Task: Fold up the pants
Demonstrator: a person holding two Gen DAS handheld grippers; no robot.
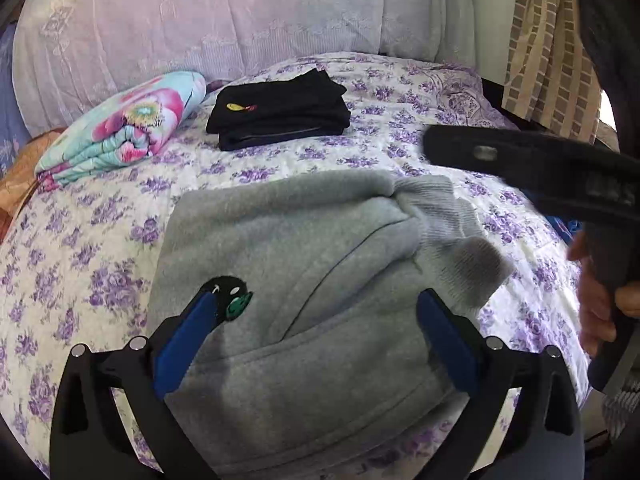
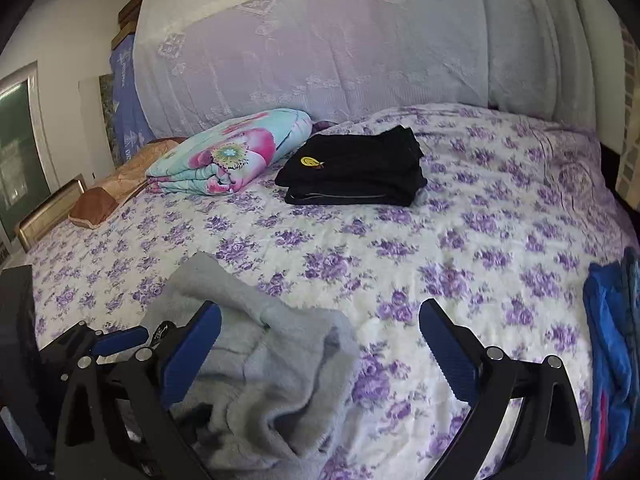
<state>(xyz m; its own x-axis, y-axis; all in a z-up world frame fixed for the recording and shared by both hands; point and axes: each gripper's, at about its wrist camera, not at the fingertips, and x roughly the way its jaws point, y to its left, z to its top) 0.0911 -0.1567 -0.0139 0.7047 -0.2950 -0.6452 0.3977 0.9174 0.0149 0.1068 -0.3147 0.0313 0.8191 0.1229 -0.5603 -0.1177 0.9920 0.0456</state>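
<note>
Mid-fold on grey fleece pants (image 1: 304, 264); left gripper (image 1: 316, 320) and right gripper (image 2: 320, 332) agape, empty; next, pinching the ribbed cuff (image 1: 452, 232).

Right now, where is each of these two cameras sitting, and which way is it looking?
Left wrist: rides the left gripper, looking over the grey pants up the bed; its open blue fingers and the person's right hand show.
Right wrist: rides the right gripper, beside the pants' edge; open fingers show.
Shared: black folded pants, floral blanket.
</note>
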